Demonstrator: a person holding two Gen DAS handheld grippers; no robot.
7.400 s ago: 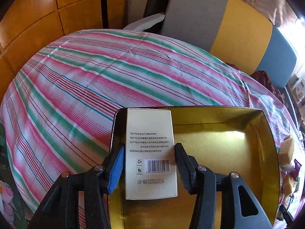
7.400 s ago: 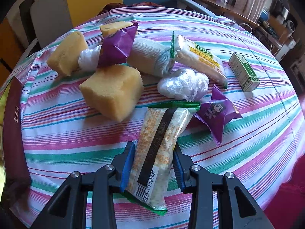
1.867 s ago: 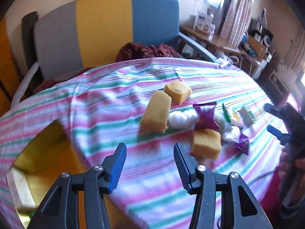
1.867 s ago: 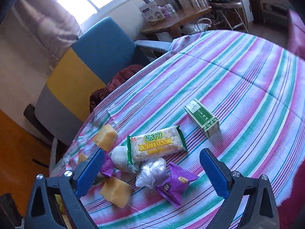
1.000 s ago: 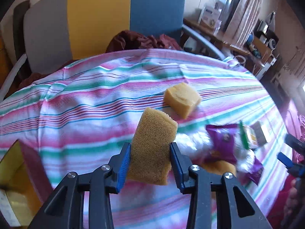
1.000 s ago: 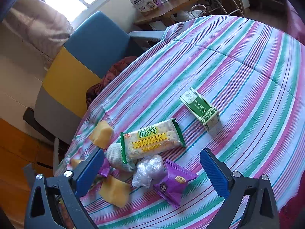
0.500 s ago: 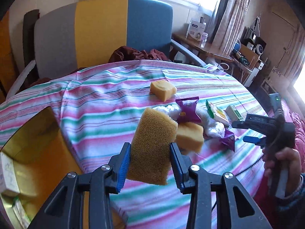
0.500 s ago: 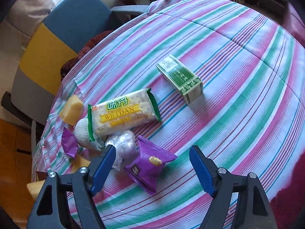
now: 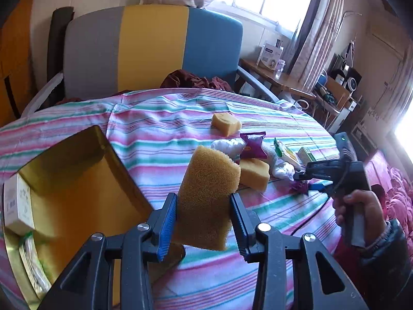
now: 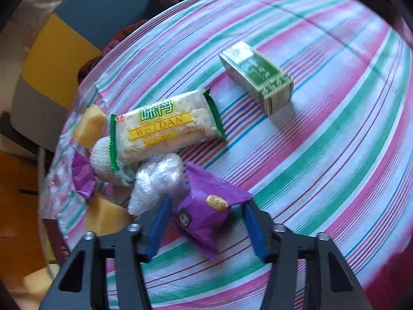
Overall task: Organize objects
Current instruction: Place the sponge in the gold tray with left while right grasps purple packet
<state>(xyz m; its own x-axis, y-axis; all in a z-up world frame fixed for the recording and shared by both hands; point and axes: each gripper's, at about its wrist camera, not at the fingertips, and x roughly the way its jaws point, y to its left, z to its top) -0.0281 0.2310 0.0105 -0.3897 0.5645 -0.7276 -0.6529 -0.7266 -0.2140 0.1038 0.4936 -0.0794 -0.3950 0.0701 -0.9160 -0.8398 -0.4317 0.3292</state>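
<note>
My left gripper [image 9: 204, 215] is shut on a yellow sponge block [image 9: 207, 196] and holds it in the air beside the open gold tin [image 9: 77, 178]. The tin holds a white box [image 9: 16, 204] and a snack pack [image 9: 33, 266]. My right gripper [image 10: 205, 228] is open, its jaws on either side of a purple snack packet [image 10: 206, 217] lying on the striped cloth; it also shows in the left wrist view [image 9: 313, 179]. Beside it lie a clear plastic wad [image 10: 157, 178], a WEIDAN cracker pack [image 10: 165, 126] and a green box [image 10: 258, 77].
More sponge blocks [image 9: 254, 174] [image 9: 225, 124], a second purple packet [image 9: 251, 146] and a white roll [image 10: 103, 159] lie in the pile on the round table [image 9: 160, 118]. A grey, yellow and blue chair [image 9: 152, 49] stands behind it.
My left gripper has carried the sponge toward the gold tin. My right gripper has dropped down and closed in around the purple packet, its jaws narrower than before.
</note>
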